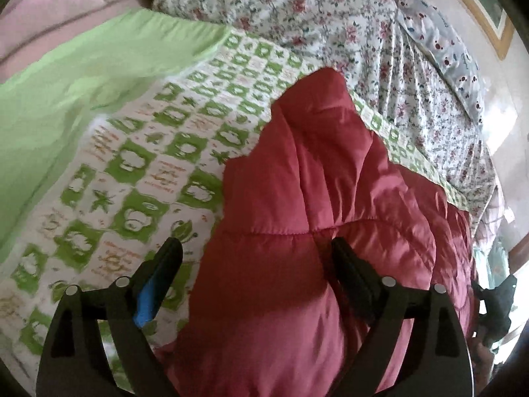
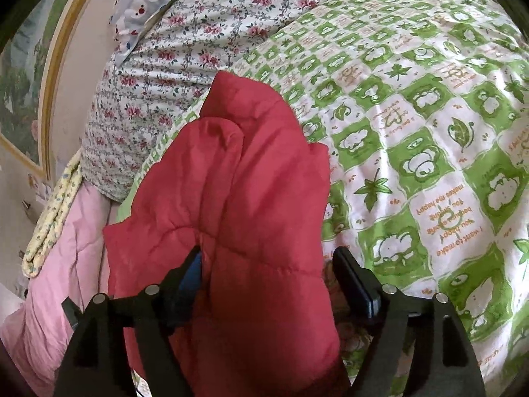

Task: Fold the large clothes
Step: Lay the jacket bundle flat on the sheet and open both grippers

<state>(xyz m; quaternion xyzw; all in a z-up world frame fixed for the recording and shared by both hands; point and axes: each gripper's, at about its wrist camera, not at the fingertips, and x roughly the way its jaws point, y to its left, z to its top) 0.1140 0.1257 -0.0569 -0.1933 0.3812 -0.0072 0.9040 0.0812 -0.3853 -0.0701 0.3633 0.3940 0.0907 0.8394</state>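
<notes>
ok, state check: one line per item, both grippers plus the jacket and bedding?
left gripper: open, red jacket between its fingers, not pinched.
right gripper: open, jacket fabric between its fingers, not pinched.
red jacket: puffy, quilted, bunched in a heap on the green quilt, not folded flat.
green quilt: spread over the bed, under the jacket.
floral sheet: wrinkled, behind the quilt.
pink blanket: lying rumpled at the bed's edge.

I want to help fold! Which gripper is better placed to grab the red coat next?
Probably the right gripper: the coat lies squarely between its open fingers. The left gripper, also open, straddles the coat's edge, partly over the blanket.
</notes>
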